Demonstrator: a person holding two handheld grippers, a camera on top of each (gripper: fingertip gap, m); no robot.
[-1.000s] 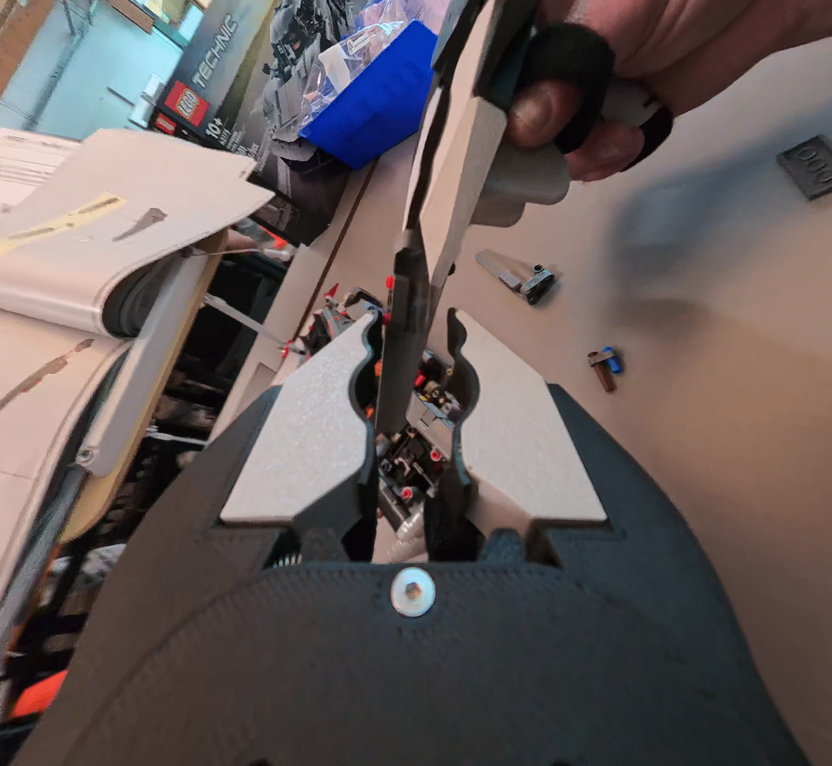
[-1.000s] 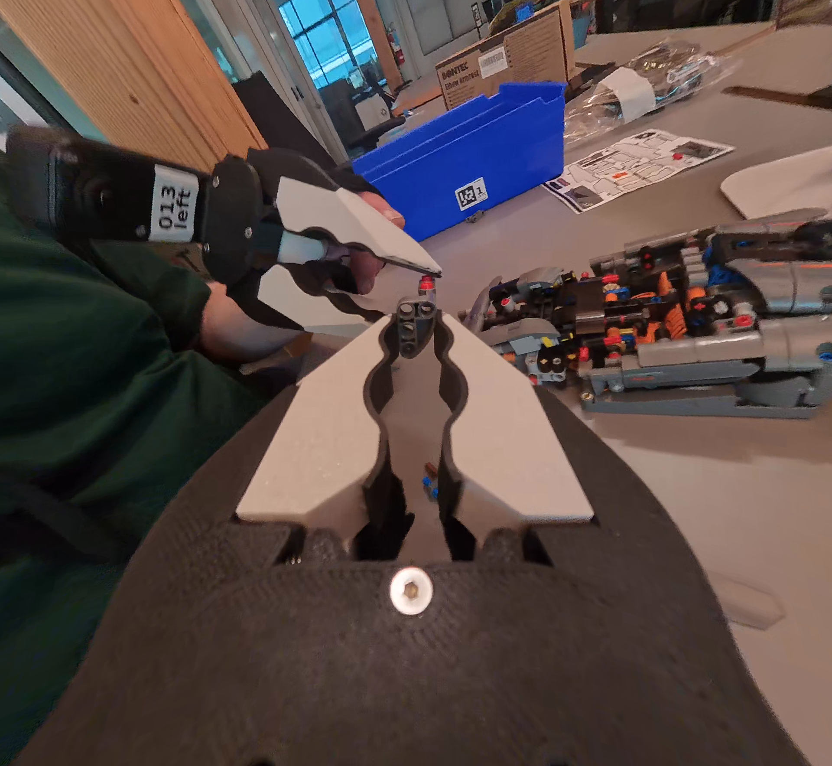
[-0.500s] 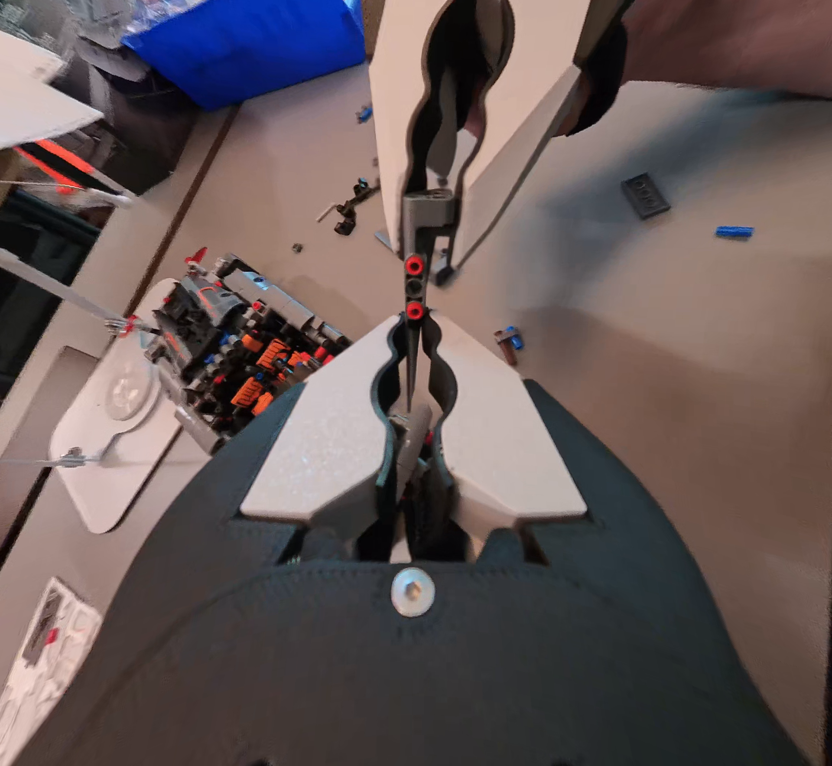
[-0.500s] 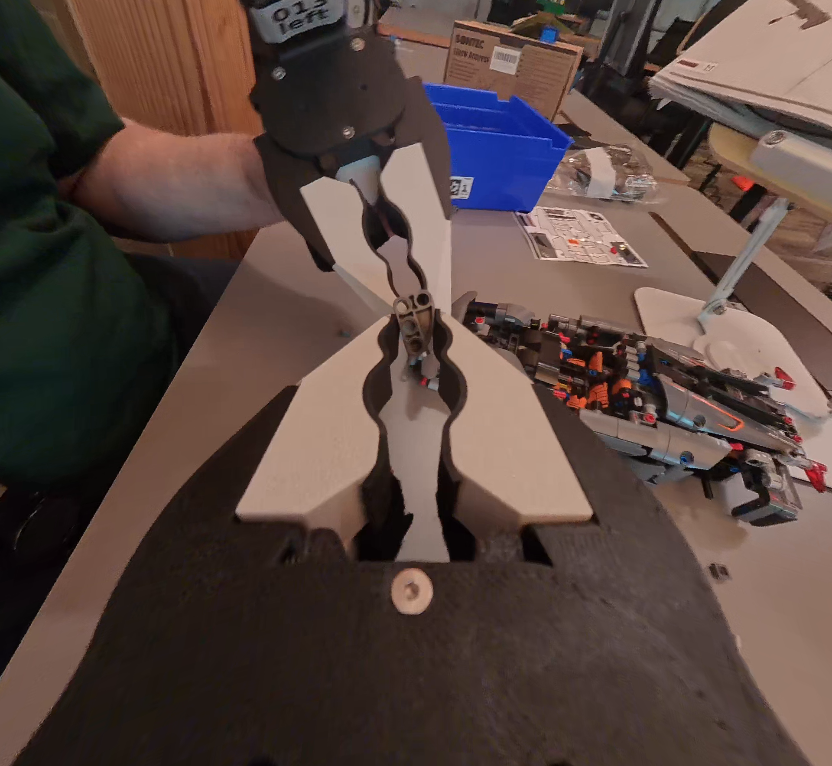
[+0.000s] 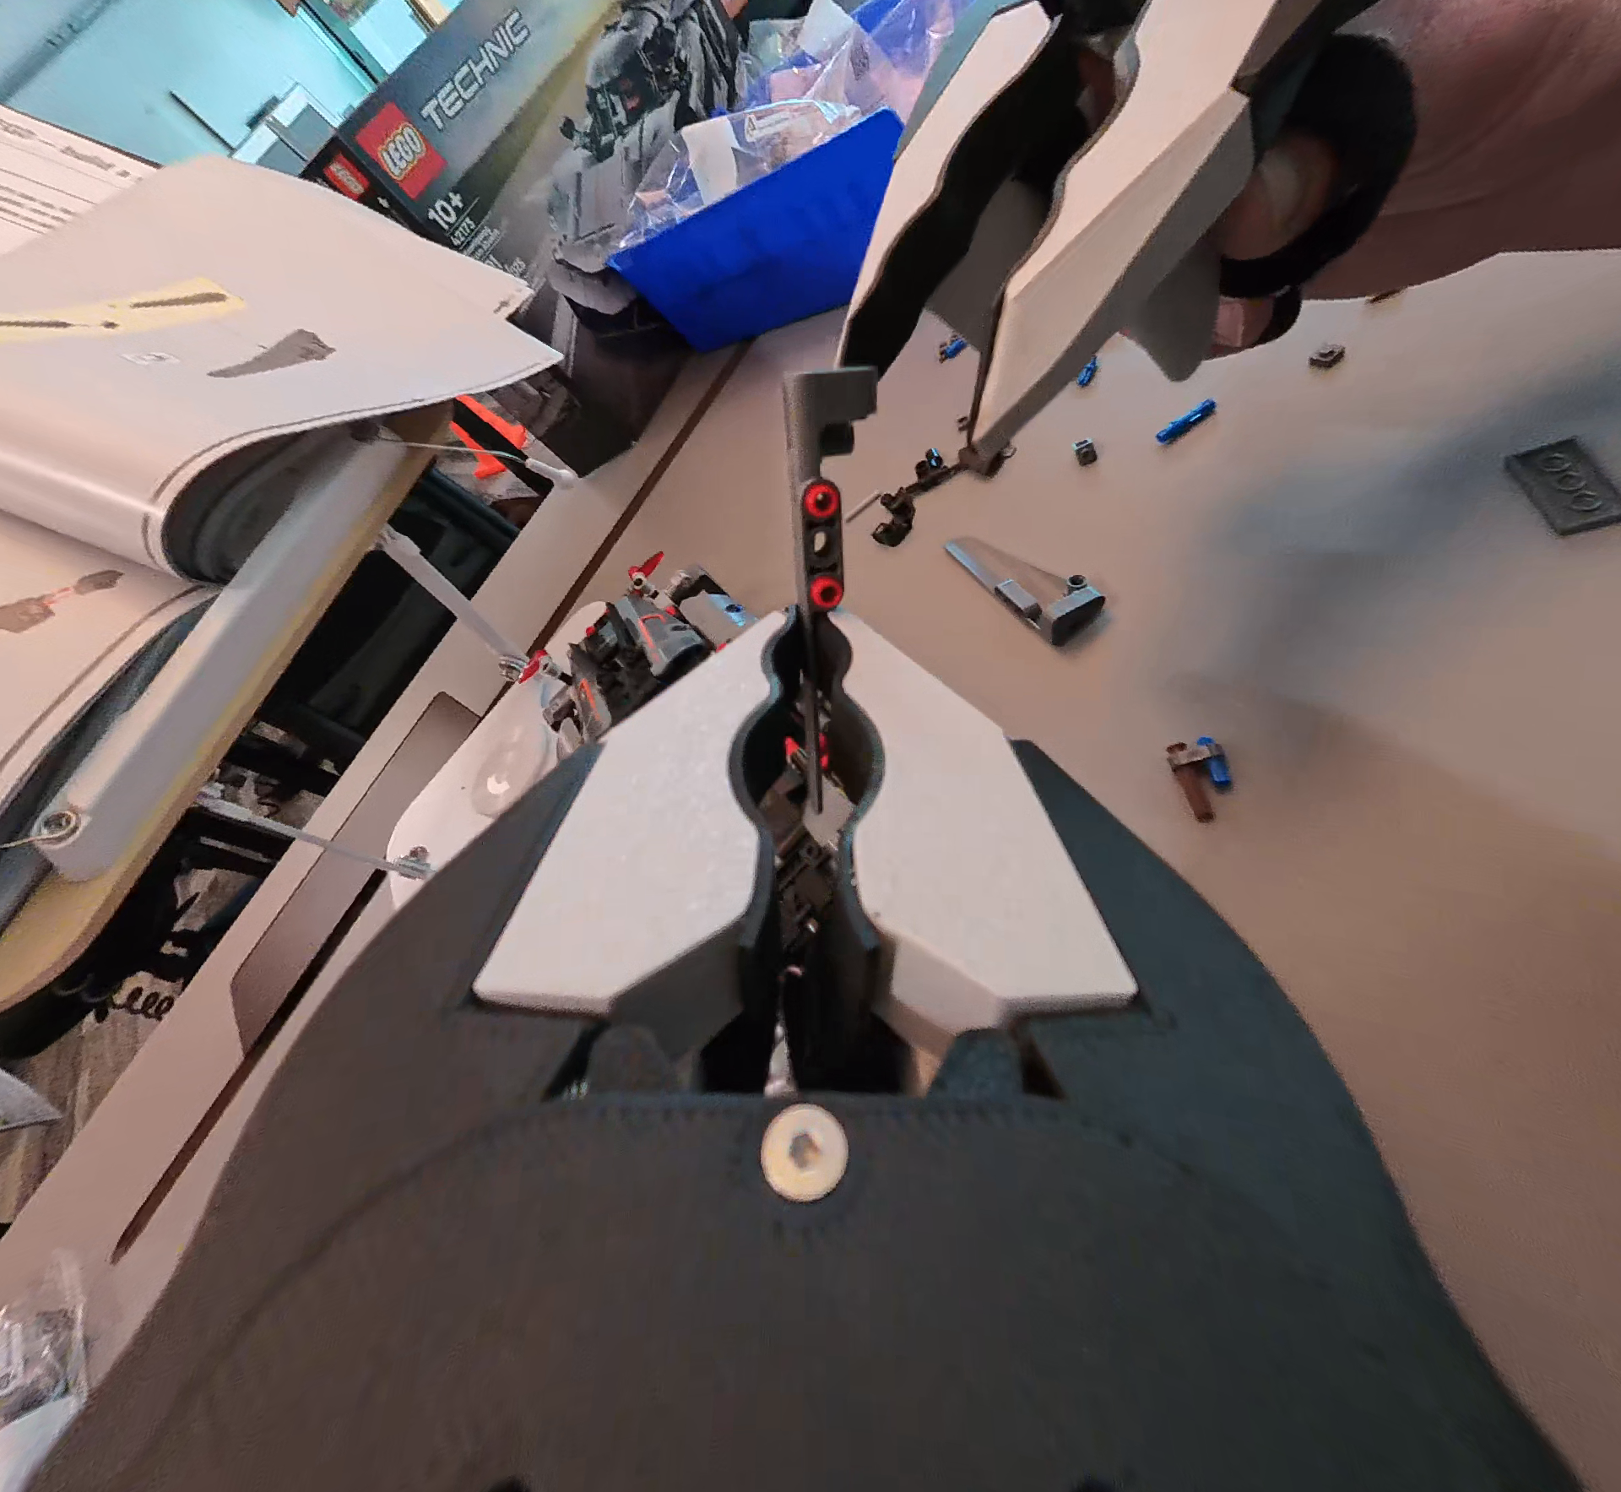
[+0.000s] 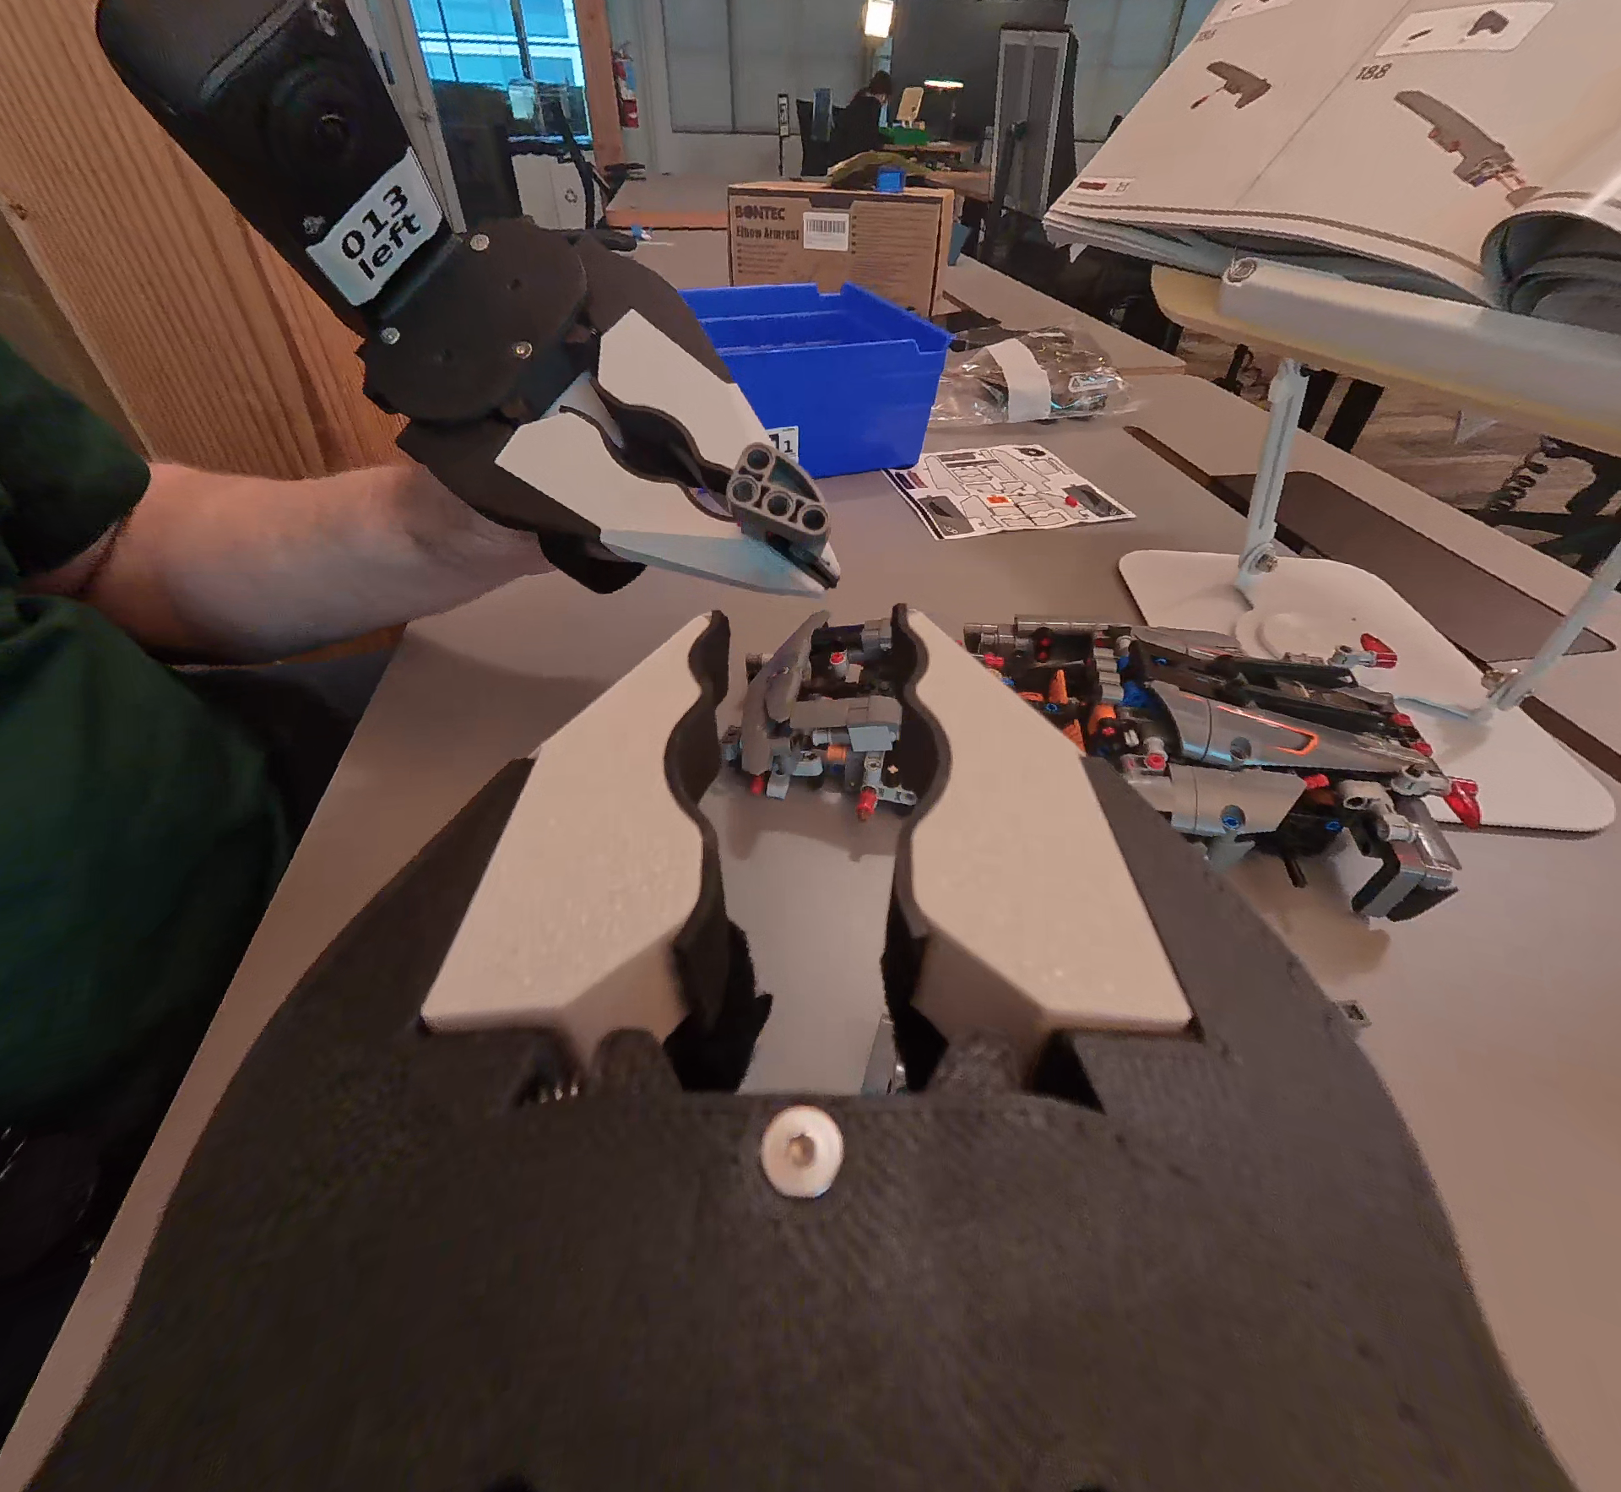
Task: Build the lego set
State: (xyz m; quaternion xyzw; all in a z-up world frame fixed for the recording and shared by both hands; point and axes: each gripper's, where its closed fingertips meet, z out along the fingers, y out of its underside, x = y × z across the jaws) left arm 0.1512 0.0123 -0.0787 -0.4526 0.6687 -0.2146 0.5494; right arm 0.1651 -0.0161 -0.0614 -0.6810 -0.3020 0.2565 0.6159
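- One grey beam [image 5: 817, 520] with two red pins is clamped between the tips of the left gripper [image 5: 811, 625] and stands up above them.
- In the right wrist view the same beam [image 6: 776, 498] is seen held in the air above the table [image 6: 1447, 1143].
- The right gripper [image 6: 811, 625] is seen with its fingers spread and nothing between them.
- One half-built model [image 6: 1228, 739] is seen lying on the table, just beyond the right gripper.
- One blue bin [image 6: 833, 362] is seen farther back, and one open booklet [image 6: 1368, 99] on a stand.
- One dark plate [image 5: 1566, 485] and several small loose parts are scattered on the table.
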